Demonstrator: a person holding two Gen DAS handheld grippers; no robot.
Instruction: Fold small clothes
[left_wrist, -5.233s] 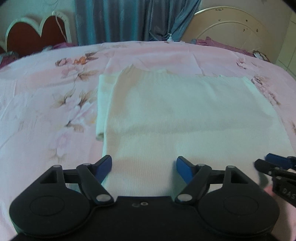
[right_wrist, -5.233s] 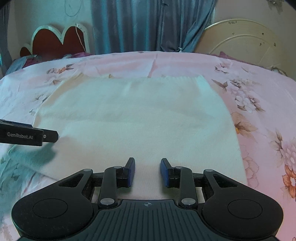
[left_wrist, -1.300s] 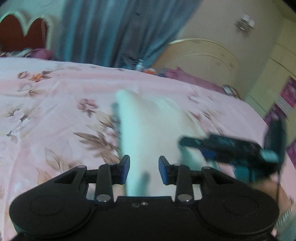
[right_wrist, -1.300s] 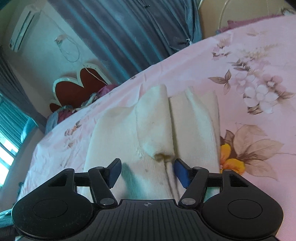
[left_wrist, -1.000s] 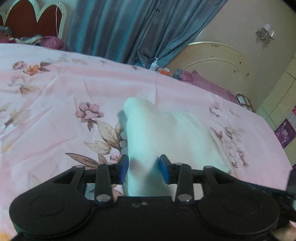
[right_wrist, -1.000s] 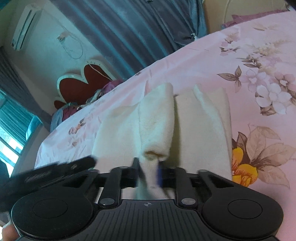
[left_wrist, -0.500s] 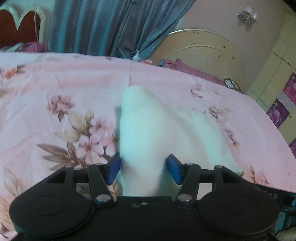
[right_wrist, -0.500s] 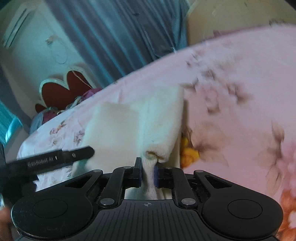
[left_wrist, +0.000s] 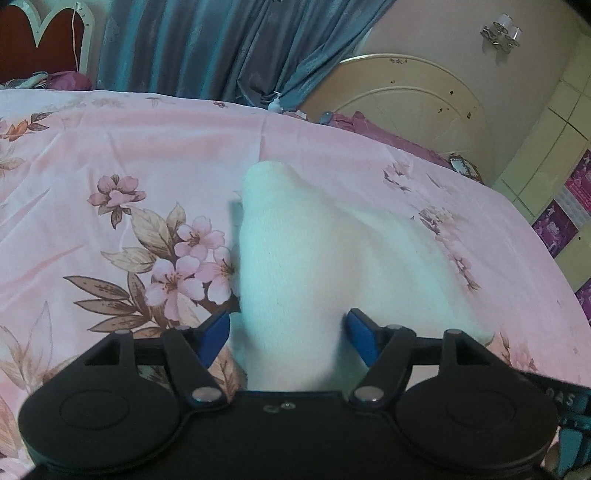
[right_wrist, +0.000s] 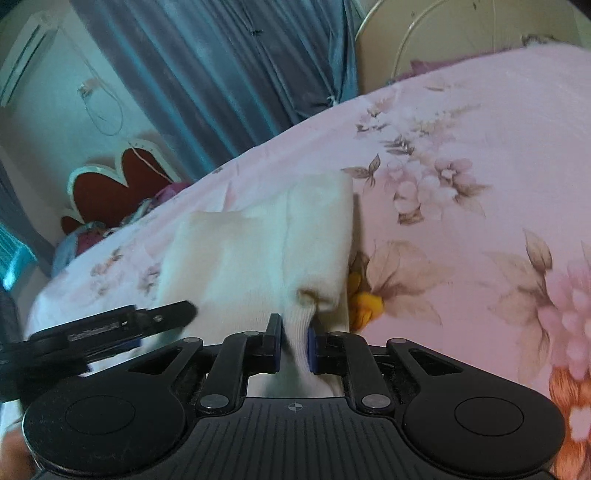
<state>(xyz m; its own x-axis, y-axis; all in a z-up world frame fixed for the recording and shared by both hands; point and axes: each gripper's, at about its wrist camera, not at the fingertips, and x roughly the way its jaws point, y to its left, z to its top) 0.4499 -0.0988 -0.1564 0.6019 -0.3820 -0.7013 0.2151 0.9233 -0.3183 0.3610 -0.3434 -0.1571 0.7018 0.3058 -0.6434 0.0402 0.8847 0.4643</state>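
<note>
A cream knit garment (left_wrist: 325, 258) lies folded into a thick bundle on the pink floral bedsheet (left_wrist: 110, 177). My left gripper (left_wrist: 288, 336) is open, its blue pads wide apart on either side of the near end of the bundle. In the right wrist view the same garment (right_wrist: 258, 251) shows as folded layers. My right gripper (right_wrist: 293, 343) is shut on a near corner fold of the garment. The left gripper's black finger (right_wrist: 110, 325) reaches in from the left over the cloth.
The bed's cream round footboard (left_wrist: 406, 92) and blue curtains (left_wrist: 221, 48) stand behind. A red heart-shaped headboard (right_wrist: 110, 184) and a pile of cloth are at the far left. A wardrobe (left_wrist: 554, 166) stands at the right.
My left gripper has opened wider around the bundle's end. My right gripper stays shut on the corner fold and has shifted slightly. The garment went from flat to a folded bundle over the last seconds.
</note>
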